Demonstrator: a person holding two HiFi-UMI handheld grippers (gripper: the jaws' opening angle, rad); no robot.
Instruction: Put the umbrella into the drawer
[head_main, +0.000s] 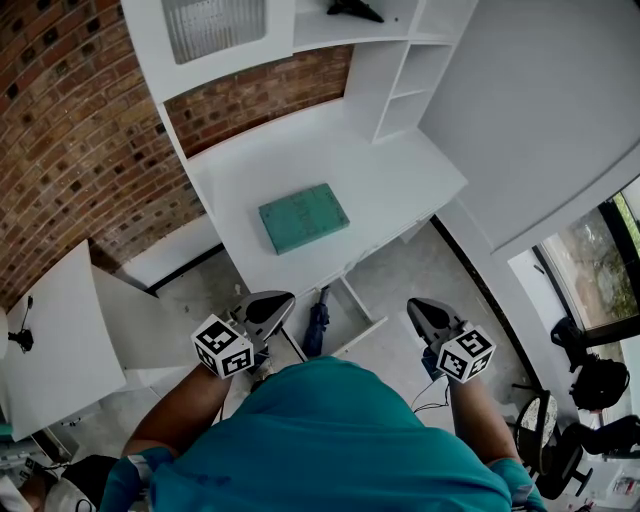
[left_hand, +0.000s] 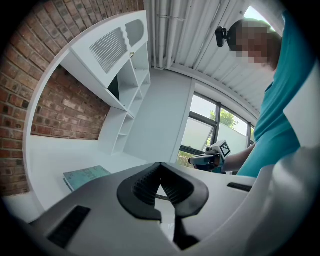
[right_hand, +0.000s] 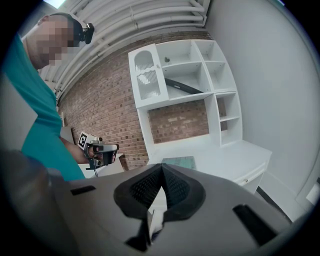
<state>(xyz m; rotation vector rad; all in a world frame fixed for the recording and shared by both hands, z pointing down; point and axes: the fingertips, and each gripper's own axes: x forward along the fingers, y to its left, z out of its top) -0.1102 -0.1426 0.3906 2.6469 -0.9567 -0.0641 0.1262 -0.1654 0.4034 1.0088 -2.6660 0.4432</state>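
Seems past the placing step: dark folded umbrella (head_main: 316, 325) already down in the open drawer (head_main: 366, 334), ahead of and below the fingertips, between the two tools and nearer the left gripper (head_main: 268, 308). Closed pad on pad there, gripping nothing; same on the right gripper (head_main: 428, 318), tips together and empty. Held well apart from each other, both short of the drawer and touching nothing

Probably left to do: push the drawer shut. Calls for closed tips set flat against the drawer front, low between the two sets of fingers, then a straight shove in under the desk (head_main: 400, 190), after checking for any umbrella end over the rim

Worth minding: desk edge directly above the drawer, just beyond the fingertips; teal book (head_main: 303, 217) farther out on top, well clear. White cabinet (head_main: 60, 340) out past the left fingers, bare floor beyond the right ones, so open room on that side
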